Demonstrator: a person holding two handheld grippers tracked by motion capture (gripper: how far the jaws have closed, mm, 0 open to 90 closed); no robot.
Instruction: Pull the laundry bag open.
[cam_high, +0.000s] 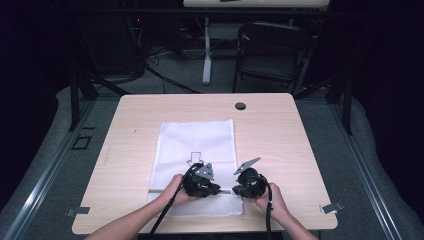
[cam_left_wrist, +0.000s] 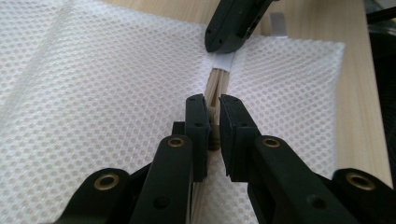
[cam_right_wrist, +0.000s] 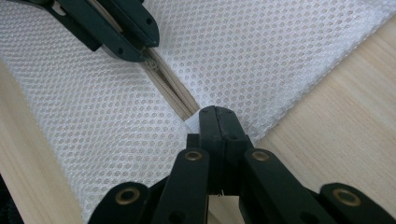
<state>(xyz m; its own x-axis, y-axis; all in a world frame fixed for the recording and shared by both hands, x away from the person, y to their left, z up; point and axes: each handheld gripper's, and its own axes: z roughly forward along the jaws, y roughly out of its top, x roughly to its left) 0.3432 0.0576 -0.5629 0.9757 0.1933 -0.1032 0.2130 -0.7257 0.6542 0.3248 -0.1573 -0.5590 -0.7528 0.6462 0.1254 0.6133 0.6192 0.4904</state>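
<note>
A white mesh bag (cam_high: 197, 145) lies flat on the wooden table (cam_high: 280, 145), with its tan zipper (cam_high: 165, 191) running along the near edge. In the left gripper view, my left gripper (cam_left_wrist: 212, 100) is shut on the zipper's pull (cam_left_wrist: 214, 127), and the zipper (cam_left_wrist: 215, 81) runs ahead of it. My right gripper (cam_right_wrist: 216, 112) is shut on the white tab (cam_right_wrist: 192, 125) at the zipper's end, at the bag's corner. The two grippers face each other along the zipper (cam_right_wrist: 170, 91), a short stretch apart. In the high view the left gripper (cam_high: 216, 189) and the right gripper (cam_high: 235, 190) meet near the bag's near right corner.
A grey arrow (cam_high: 195, 158) is printed on the bag. A dark cable hole (cam_high: 240, 106) sits near the table's far edge. Metal clips (cam_high: 77, 211) (cam_high: 331, 207) mark the near corners. A folding chair (cam_high: 272, 50) stands beyond the table.
</note>
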